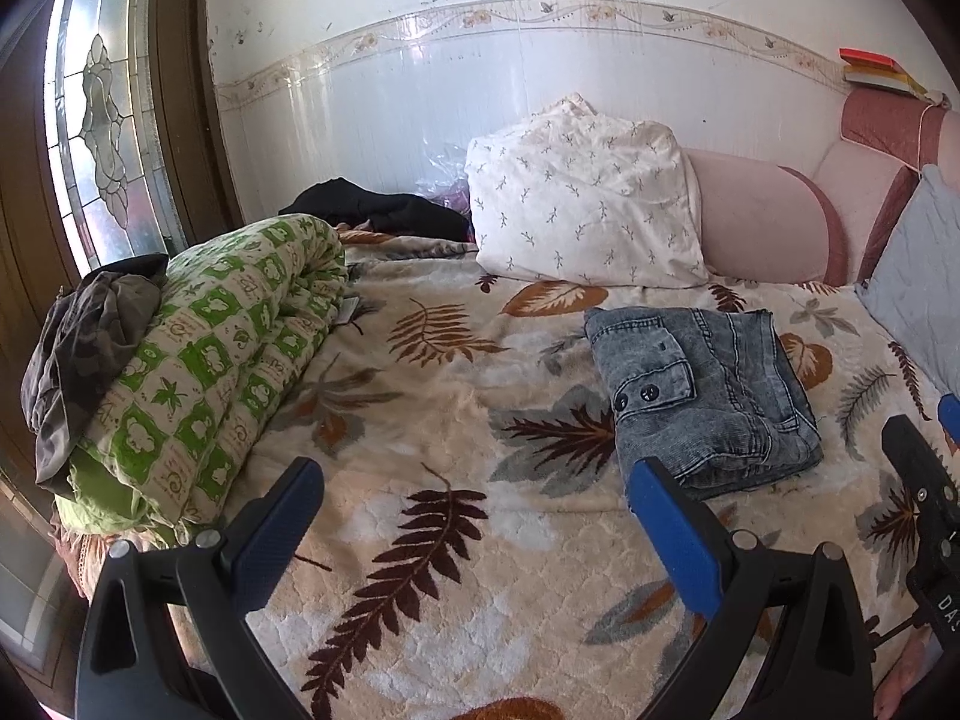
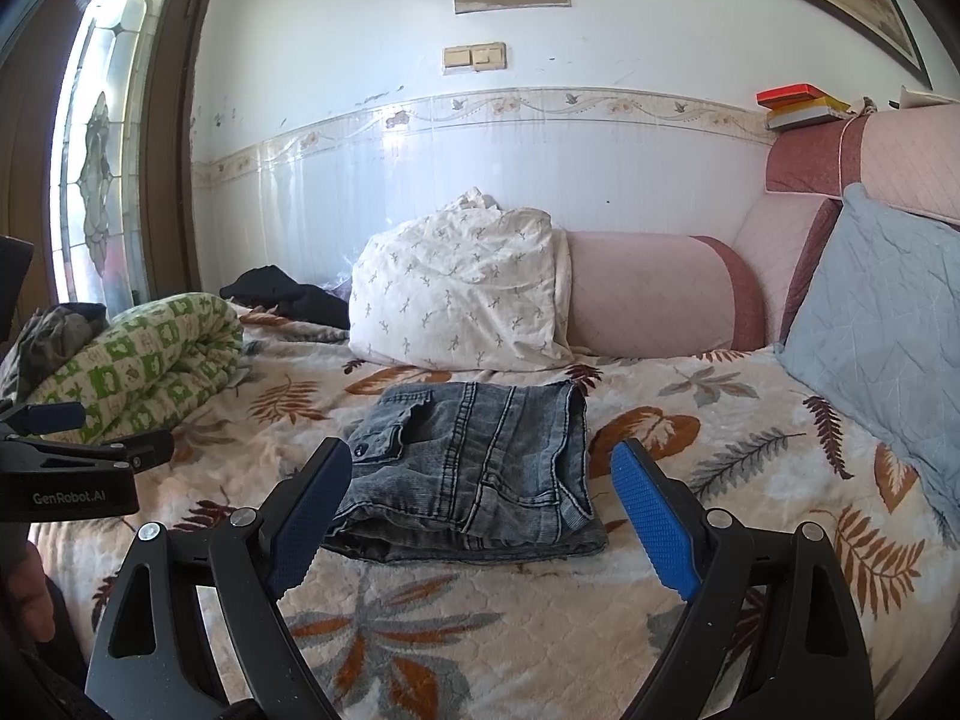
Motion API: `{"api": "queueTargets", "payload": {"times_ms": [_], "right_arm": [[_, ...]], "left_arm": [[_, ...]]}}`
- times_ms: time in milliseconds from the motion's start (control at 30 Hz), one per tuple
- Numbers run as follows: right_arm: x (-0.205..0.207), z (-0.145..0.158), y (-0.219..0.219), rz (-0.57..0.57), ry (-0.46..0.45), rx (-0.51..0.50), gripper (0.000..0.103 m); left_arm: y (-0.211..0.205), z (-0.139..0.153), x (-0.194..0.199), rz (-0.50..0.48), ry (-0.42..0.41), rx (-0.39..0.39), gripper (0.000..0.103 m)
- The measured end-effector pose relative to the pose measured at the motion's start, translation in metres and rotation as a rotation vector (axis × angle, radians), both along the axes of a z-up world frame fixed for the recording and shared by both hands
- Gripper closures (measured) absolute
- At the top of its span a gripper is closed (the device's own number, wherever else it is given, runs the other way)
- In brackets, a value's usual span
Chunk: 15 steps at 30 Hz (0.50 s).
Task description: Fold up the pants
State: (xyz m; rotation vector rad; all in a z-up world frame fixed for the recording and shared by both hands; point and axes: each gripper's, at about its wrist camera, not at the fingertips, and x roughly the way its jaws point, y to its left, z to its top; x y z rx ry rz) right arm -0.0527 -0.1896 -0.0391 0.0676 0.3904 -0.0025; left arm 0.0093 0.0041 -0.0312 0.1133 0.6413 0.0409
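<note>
— Where are the pants?
— The faded grey denim pants [image 2: 474, 468] lie folded in a thick rectangle on the fuzzy leaf-print blanket [image 1: 456, 420].
— And the grippers?
— The left gripper [image 1: 474, 498] and the right gripper [image 2: 480, 480] both gape apart, empty.

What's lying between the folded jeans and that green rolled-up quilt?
Nothing: only bare leaf-print blanket between the jeans and quilt, in the left wrist view.

Folded grey pants [image 2: 474, 468] lying on the leaf-patterned bed [image 2: 720, 480], framed by the right tongs [image 2: 474, 480], blue pads spread wide, touching nothing. White pillow [image 2: 462, 300] behind; left tongs [image 2: 66, 456] at the left edge.
</note>
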Motion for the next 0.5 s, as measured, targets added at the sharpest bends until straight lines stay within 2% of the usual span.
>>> {"api": "queueTargets", "payload": {"times_ms": [500], "right_arm": [[-0.0008,-0.0011,0.0075,0.025,-0.002,-0.024,0.014]], "left_arm": [[0.0029,-0.0014,-0.0003,0.023,0.007,-0.013,0.000]]}}
